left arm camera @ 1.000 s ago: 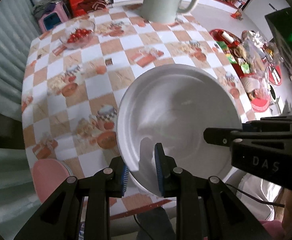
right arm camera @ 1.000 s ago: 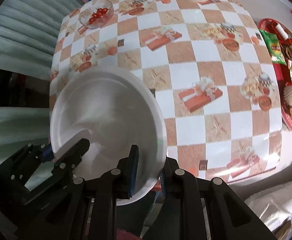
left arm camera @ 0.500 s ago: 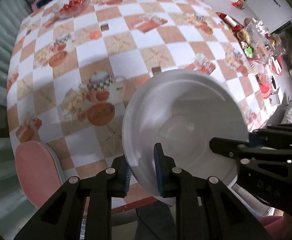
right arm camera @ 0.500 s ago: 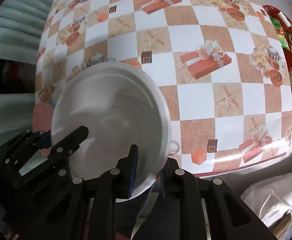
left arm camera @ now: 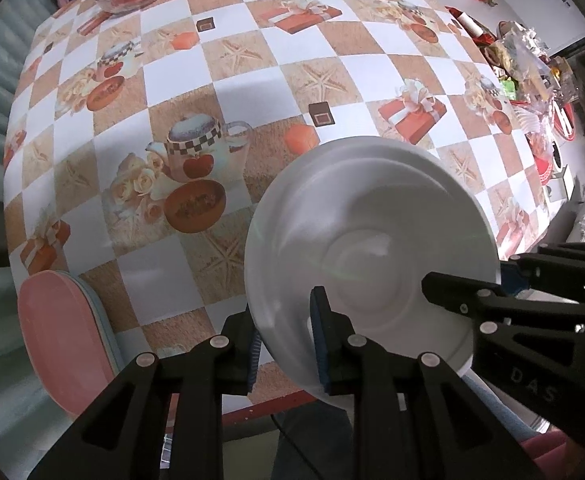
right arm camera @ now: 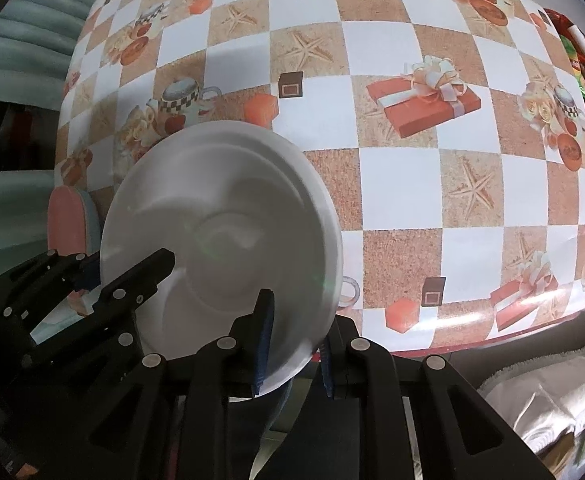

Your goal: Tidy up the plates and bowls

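White plate [left arm camera: 372, 248], carried by both tongs.
My right tongs [right arm camera: 292, 344] pinch its rim; left tongs [left arm camera: 284, 344], rim between, are loosening to set it on the near table [left arm camera: 252, 80].

A white plate [left arm camera: 372, 248], round and glossy, has a broad sloping rim with a stepped ring and a small flat well at its middle. It fills the lower centre-right of the left wrist frame and the lower left-centre of the right wrist frame [right arm camera: 220, 236], facing up, slightly tilted, over the near edge of the counter [left arm camera: 252, 80]; whether it rests there cannot be told. At the far lower left of the left wrist frame lies a pink plate [left arm camera: 64, 340] stacked on a pale blue one [left arm camera: 106, 320], partly overhanging the counter's corner, well apart from the white plate.
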Demonstrator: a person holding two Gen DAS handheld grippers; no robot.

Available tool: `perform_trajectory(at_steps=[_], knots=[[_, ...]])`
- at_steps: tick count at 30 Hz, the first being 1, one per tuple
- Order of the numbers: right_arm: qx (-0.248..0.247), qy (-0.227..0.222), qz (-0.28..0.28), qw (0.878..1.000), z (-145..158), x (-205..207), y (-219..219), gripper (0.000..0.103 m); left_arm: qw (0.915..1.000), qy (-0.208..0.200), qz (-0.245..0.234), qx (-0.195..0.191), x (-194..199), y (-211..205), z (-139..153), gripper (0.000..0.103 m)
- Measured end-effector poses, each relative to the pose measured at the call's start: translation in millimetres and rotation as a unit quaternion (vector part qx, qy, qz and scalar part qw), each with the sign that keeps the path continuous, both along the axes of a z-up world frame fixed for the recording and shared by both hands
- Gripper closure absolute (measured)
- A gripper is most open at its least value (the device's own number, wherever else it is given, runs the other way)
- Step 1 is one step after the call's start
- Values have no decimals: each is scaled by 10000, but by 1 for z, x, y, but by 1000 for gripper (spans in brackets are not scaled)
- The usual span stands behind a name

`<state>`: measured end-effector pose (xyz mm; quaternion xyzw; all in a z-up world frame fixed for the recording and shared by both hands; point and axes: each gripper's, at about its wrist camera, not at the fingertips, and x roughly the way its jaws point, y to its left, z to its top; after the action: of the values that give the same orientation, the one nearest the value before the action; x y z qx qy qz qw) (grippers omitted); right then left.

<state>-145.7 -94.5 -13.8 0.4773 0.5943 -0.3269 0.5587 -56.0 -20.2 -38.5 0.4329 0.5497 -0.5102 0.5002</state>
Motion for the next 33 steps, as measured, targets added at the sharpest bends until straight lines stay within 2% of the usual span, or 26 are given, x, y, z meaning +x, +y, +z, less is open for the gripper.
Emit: perform_trajectory(at_steps=[2, 4, 6, 7, 8, 9, 10, 15, 16, 17, 18, 19, 23, 33], knots=[[20, 26, 20, 10000, -2, 1, -1, 81, 10000, -69, -11, 15, 0, 0, 0, 62], [40, 56, -8, 10000, -3, 0, -2, 79, 9999, -126, 31, -31, 3, 2, 3, 42], [16, 65, -69, 10000, -3, -3, -3, 55, 9997, -224, 98, -81, 8, 2, 6, 36], [-42, 102, -89, 9999, -1, -6, -4, 39, 9995, -278, 125, -96, 11, 3, 7, 32], [-66, 60, -125, 9999, 2, -9, -6, 30, 9994, -285, 147, -93, 14, 3, 8, 29], [-56, 10, -171, 9998, 4, -11, -8, 26, 9994, -287, 187, -70, 17, 4, 8, 23], [-46, -33, -229, 9997, 6, -14, -9, 20, 9993, -283, 225, -44, 20, 5, 8, 23], [-63, 118, -212, 9997, 13, -23, -15, 18, 9990, -264, 334, 142, 27, 12, 7, 18], [-55, 114, -208, 9997, 14, -23, -13, 12, 9989, -284, 349, 134, 27, 13, 8, 14], [-40, 119, -202, 9997, 14, -24, -12, 0, 9988, -316, 366, 115, 28, 13, 10, 10], [-48, 134, -190, 9997, 15, -25, -11, 0, 9987, -332, 377, 100, 30, 13, 11, 2], [-67, 186, -165, 9997, 16, -26, -10, 0, 9987, -339, 381, 90, 30, 12, 11, 0], [-19, 360, -192, 9992, 14, -29, -9, 0, 9987, -329, 383, 94, 32, 11, 13, 0], [145, 388, -217, 9989, 9, -24, -4, 0, 9987, -437, 226, 130, 26, 9, 13, 0]])
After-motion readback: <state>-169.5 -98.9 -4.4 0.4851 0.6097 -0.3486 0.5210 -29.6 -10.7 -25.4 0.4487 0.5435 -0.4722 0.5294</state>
